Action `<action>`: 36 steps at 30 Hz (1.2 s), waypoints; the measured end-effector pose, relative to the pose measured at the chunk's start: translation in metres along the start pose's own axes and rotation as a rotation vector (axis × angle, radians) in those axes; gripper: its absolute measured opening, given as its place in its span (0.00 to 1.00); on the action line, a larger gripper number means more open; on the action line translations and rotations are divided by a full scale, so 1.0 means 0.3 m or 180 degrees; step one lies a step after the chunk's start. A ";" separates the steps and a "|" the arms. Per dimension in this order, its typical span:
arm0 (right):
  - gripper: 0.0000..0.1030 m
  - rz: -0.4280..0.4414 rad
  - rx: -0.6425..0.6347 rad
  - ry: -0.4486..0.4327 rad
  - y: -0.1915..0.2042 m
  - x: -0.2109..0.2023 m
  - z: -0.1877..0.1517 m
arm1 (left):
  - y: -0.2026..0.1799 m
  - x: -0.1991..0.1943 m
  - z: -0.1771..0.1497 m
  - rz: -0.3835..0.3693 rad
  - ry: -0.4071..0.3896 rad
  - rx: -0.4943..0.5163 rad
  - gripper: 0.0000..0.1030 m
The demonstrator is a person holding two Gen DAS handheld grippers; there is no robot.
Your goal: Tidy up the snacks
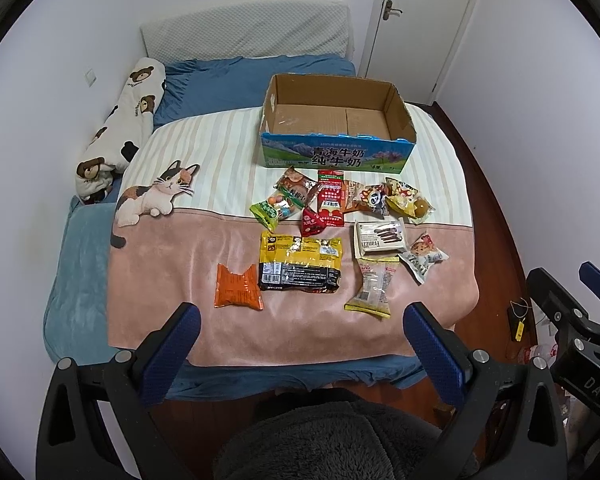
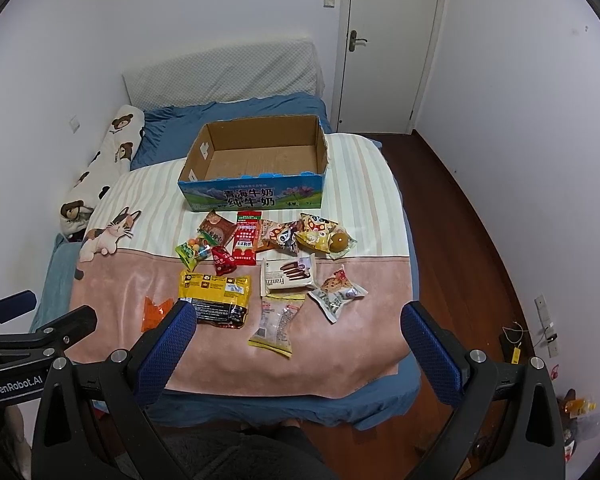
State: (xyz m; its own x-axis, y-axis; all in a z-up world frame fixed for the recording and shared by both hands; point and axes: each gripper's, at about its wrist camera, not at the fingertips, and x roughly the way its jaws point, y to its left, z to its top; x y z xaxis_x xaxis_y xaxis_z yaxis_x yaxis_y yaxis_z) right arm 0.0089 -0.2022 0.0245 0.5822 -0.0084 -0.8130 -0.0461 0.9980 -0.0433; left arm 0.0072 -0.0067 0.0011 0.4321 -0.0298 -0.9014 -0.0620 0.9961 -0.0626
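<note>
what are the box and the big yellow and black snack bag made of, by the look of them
Box: corrugated cardboard, judging by the plain brown matte inside, ragged torn top rim and glossy printed blue front. Yellow and black snack bag: likely thin plastic film, shiny and crinkled with light glare.

An open cardboard box [image 1: 337, 133], blue-printed on its front, sits upright and empty on the bed. Just before it lie assorted snack packets [image 1: 342, 216], flat and loosely clustered; an orange packet [image 1: 238, 287] lies farthest from the box.
</note>
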 end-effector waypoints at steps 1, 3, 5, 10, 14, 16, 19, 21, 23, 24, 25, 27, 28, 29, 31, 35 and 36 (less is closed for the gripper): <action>1.00 0.0001 0.0001 0.0002 0.000 -0.001 -0.001 | 0.001 0.000 0.000 0.0003 -0.0002 0.0001 1.00; 1.00 0.0003 0.0003 -0.0002 0.001 -0.002 0.001 | -0.002 -0.003 0.005 0.0001 -0.0011 0.0004 1.00; 1.00 0.0004 0.0006 -0.0009 -0.001 -0.004 0.005 | 0.000 -0.007 0.004 -0.0002 -0.0027 0.0005 1.00; 1.00 0.0016 0.0012 -0.0014 0.001 -0.007 0.008 | 0.003 -0.011 0.005 -0.0009 -0.0036 0.0001 1.00; 1.00 0.0022 0.0014 -0.0015 0.002 -0.006 0.009 | 0.004 -0.015 0.005 -0.0017 -0.0044 -0.0002 1.00; 1.00 0.0022 0.0018 -0.0018 0.004 -0.008 0.008 | 0.003 -0.017 0.006 -0.0020 -0.0044 -0.0007 1.00; 1.00 0.0024 0.0024 -0.0012 0.006 -0.007 0.010 | 0.005 -0.018 0.003 -0.0021 -0.0046 -0.0007 1.00; 1.00 0.0030 0.0025 -0.0007 0.007 -0.004 0.006 | 0.007 -0.018 0.002 -0.0019 -0.0048 -0.0009 1.00; 1.00 0.0039 0.0031 0.0001 0.008 0.000 0.010 | 0.007 -0.018 0.001 -0.0022 -0.0048 -0.0006 1.00; 1.00 0.0036 0.0030 0.0000 0.009 0.001 0.006 | 0.008 -0.018 0.000 -0.0020 -0.0047 -0.0005 1.00; 1.00 0.0034 0.0031 -0.0003 0.009 0.000 0.004 | 0.008 -0.016 0.003 -0.0020 -0.0041 -0.0010 1.00; 1.00 0.0043 0.0037 0.0005 0.012 0.006 0.003 | 0.011 -0.008 0.007 -0.0031 -0.0024 -0.0031 1.00; 1.00 0.0048 0.0042 0.0007 0.013 0.009 0.000 | 0.010 0.000 0.011 -0.0027 -0.0019 -0.0042 1.00; 1.00 0.0049 0.0048 0.0011 0.014 0.021 0.002 | 0.015 0.010 0.014 -0.0020 -0.0018 -0.0058 1.00; 1.00 0.0052 0.0072 0.0045 0.010 0.057 -0.001 | 0.022 0.039 0.023 -0.0001 -0.0027 -0.0113 1.00; 1.00 0.0199 0.0180 0.0273 0.010 0.199 0.001 | 0.060 0.154 0.037 0.0092 0.0042 -0.0259 1.00; 1.00 0.0237 0.0207 0.0345 0.011 0.249 0.000 | 0.076 0.198 0.039 0.0113 0.0092 -0.0325 1.00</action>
State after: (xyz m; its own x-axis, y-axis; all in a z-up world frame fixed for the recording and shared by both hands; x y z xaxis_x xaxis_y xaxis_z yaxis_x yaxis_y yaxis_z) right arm 0.0522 -0.1995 -0.0364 0.4879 0.0627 -0.8706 -0.0313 0.9980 0.0543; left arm 0.0420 0.0152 -0.0490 0.4020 0.0016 -0.9156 -0.1687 0.9830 -0.0723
